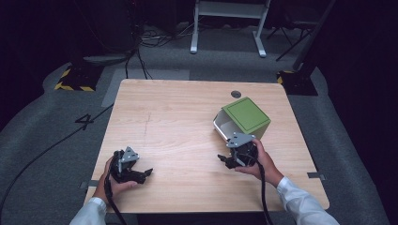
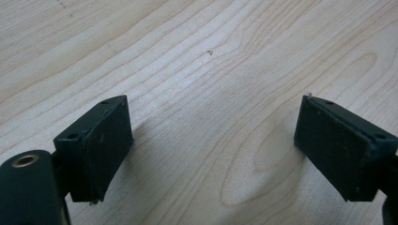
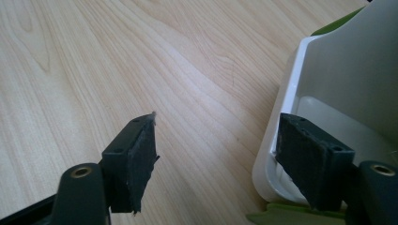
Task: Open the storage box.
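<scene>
Green box (image 1: 245, 116) tipped on side, white interior bare.

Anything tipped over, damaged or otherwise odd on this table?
Yes: the green box lies tipped on its side on the table, its white open mouth facing the right gripper. In the right gripper view one open jaw sits at the box's white rim. No spill or damage shows. The left gripper is open over bare wood.

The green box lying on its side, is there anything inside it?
The green box opens toward the person. The right gripper view shows bare white inner walls near its mouth, with one pad of the right gripper at the rim. Deeper inside is hidden.
</scene>
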Demonstrator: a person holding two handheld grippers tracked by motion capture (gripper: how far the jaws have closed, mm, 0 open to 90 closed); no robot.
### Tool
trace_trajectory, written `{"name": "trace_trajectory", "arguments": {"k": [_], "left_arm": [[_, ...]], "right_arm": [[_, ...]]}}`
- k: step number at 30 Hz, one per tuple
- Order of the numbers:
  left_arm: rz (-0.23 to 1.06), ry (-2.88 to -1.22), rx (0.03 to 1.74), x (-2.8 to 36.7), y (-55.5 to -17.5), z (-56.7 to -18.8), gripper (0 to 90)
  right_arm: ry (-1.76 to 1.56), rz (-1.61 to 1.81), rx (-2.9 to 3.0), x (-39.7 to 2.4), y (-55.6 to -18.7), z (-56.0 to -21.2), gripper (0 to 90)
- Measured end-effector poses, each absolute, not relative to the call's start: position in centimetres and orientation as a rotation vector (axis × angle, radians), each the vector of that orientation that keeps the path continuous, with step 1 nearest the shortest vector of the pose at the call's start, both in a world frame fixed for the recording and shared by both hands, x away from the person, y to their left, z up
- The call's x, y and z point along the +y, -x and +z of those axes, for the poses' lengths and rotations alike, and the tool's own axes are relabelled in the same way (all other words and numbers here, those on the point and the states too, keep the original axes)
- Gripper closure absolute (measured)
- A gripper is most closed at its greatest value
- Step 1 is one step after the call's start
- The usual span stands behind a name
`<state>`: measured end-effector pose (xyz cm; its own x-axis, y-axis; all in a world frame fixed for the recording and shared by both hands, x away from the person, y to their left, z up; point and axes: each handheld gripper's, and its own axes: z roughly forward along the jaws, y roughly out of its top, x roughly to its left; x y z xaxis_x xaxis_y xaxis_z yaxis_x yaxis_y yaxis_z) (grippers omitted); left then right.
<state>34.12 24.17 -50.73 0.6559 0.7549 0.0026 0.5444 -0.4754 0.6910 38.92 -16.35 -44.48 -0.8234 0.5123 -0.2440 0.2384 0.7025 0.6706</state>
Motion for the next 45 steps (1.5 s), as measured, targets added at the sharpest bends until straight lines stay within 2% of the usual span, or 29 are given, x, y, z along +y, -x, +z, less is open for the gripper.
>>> {"name": "trace_trajectory", "arguments": {"k": [5,6,17,18,31,32,42,45], "left_arm": [[0.404,-2.201,1.002,24.2,-34.1,-50.7,12.0],[0.408,-2.202,1.001,24.2,-34.1,-50.7,12.0],[0.407,-2.201,1.002,24.2,-34.1,-50.7,12.0],[0.406,-2.200,1.002,24.2,-34.1,-50.7,12.0],[0.408,-2.201,1.001,24.2,-34.1,-50.7,12.0],[0.408,-2.201,1.001,24.2,-34.1,-50.7,11.9],[0.407,-2.202,1.001,24.2,-34.1,-50.7,12.0],[0.408,-2.202,1.001,24.2,-34.1,-50.7,11.9]], "right_arm": [[-0.596,0.874,2.474,-16.0,-38.9,-44.6,28.5],[-0.619,0.816,2.459,-16.0,-38.9,-44.6,32.7],[-0.668,0.799,2.459,-16.7,-39.3,-44.8,33.7],[-0.669,0.825,2.471,-17.0,-39.4,-44.7,36.8],[-0.653,0.970,2.563,-17.9,-38.7,-43.7,43.7],[-0.637,1.008,2.610,-17.8,-38.5,-43.7,48.9],[-0.574,1.017,2.562,-17.1,-37.5,-43.5,43.3],[-0.594,0.981,2.523,-16.7,-37.8,-43.6,38.7]]}}
